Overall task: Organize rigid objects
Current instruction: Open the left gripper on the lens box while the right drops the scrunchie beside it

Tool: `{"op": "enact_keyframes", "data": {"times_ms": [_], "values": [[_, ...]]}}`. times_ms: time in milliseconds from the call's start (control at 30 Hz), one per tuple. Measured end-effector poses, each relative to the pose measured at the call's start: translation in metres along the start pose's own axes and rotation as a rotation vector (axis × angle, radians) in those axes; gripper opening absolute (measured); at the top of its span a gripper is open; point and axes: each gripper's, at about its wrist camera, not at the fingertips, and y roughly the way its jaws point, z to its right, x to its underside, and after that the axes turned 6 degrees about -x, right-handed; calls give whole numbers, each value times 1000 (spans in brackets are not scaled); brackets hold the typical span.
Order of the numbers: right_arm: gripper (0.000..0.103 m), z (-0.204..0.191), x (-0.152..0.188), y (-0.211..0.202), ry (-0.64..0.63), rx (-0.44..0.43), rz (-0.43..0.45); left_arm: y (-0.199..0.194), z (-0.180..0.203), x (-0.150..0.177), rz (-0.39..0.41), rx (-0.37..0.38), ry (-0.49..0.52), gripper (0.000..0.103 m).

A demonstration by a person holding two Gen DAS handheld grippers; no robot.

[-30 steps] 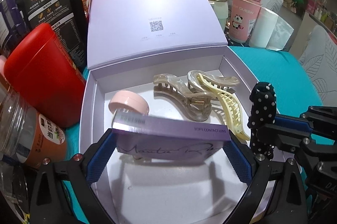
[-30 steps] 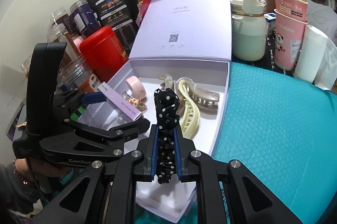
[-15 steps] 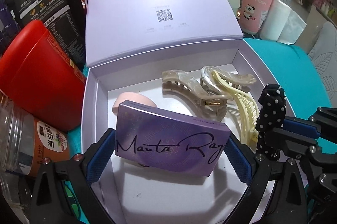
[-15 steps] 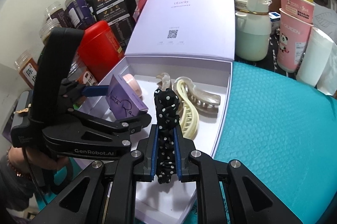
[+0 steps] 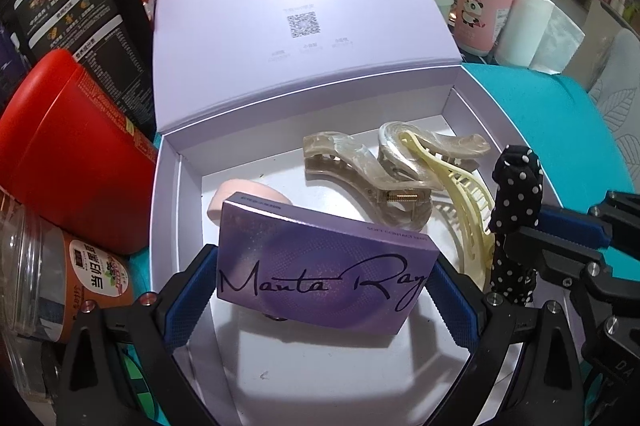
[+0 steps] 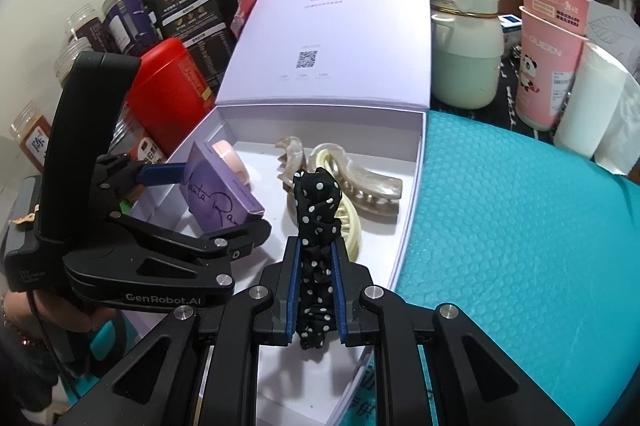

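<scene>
With my left tongs (image 5: 324, 290) clamped on the purple carton (image 5: 320, 270) and right tongs (image 6: 314, 290) pinching the polka-dot scrunchie (image 6: 316, 226), I judge I should lower the carton flat onto bare floor at lower centre of the lavender box (image 5: 168, 226), clear of the claw clips (image 5: 372, 173).

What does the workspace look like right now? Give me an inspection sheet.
Surface: teal mat.
Job's things: open lilac box holding pink round case, marbled claw clip, cream claw clip.
Clutter: red canister, jars, black pouch, pink panda cup, paper roll.
Grippers: left gripper shut on purple contact-lens box over the lilac box; right gripper shut on polka-dot scrunchie.
Cables: nothing seen.
Surroundings: white wall, dark door.
</scene>
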Motion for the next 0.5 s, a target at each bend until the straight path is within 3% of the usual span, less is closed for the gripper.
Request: {"op": "enact_keyframes", "data": {"times_ms": [133, 500], "values": [[37, 1, 1, -4, 12, 22, 5, -3, -8, 4, 0, 18, -5, 100], [39, 1, 2, -15, 27, 43, 25, -1, -5, 5, -20, 24, -13, 100]]}}
